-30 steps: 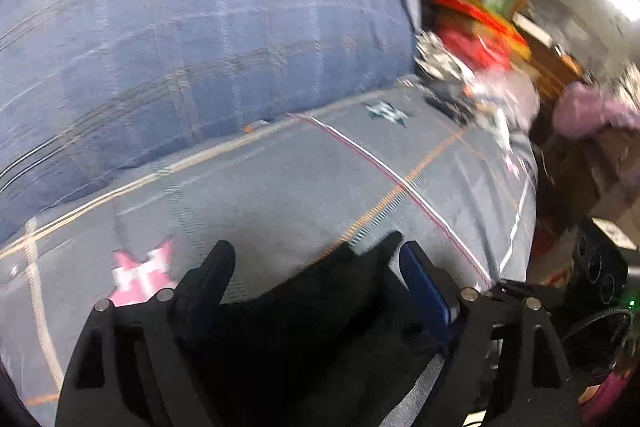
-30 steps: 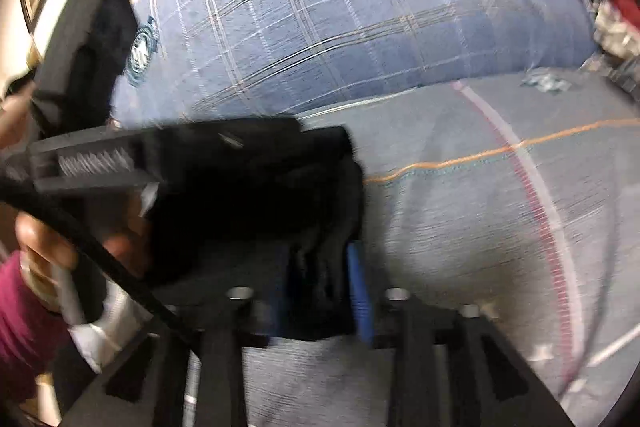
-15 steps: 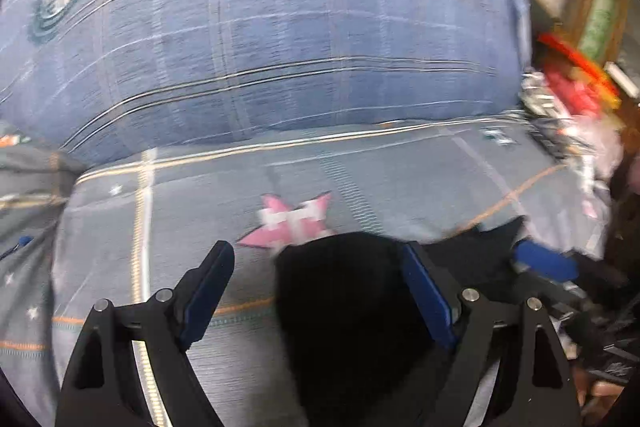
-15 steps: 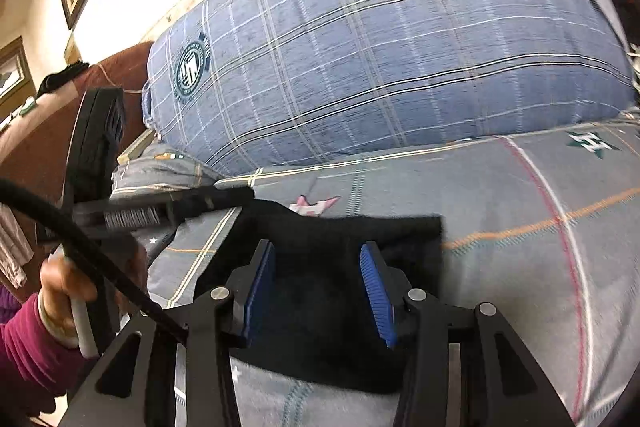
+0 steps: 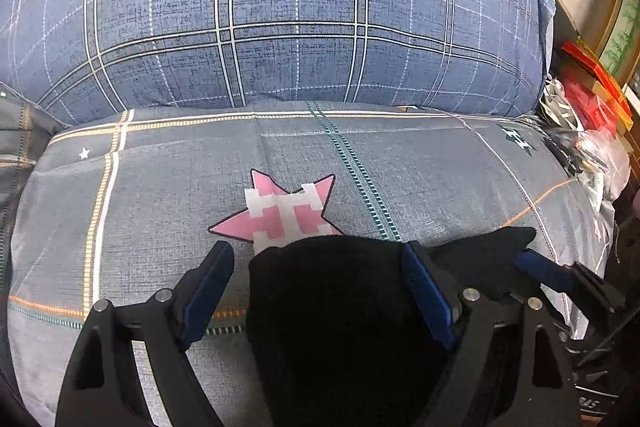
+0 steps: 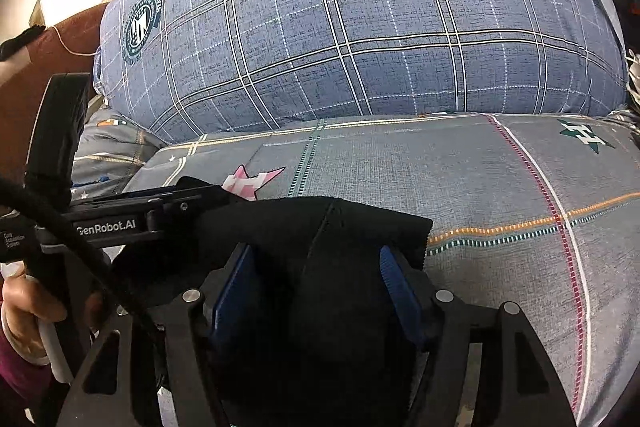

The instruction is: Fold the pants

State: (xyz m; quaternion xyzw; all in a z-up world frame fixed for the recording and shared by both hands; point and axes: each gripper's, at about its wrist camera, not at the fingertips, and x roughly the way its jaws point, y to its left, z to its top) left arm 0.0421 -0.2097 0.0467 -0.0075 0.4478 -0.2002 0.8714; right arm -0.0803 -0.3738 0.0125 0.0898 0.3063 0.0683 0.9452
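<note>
The black pants (image 5: pixel 340 307) lie folded in a compact bundle on the grey patterned bed cover (image 5: pixel 400 155), near its front edge. My left gripper (image 5: pixel 320 275) is open, its blue-padded fingers (image 5: pixel 208 287) standing wide on either side of the bundle's left part. My right gripper (image 6: pixel 316 279) is open too, its fingers (image 6: pixel 396 287) straddling the bundle (image 6: pixel 332 247). The left gripper shows in the right wrist view (image 6: pixel 160 215), reaching in from the left over the pants. The right gripper's blue tip shows in the left wrist view (image 5: pixel 540 267).
A big blue plaid cushion (image 5: pixel 280 7) stands along the back of the bed. A pink star print (image 5: pixel 280 211) lies just beyond the pants. Red boxes and plastic bags (image 5: pixel 588 115) are piled at the right. A hand (image 6: pixel 24 307) holds the left gripper's handle.
The pants went from hanging gathered between the grippers to lying flat on the bed. The right gripper's fingers have spread wider apart. The left gripper swung left and lower over the bundle.
</note>
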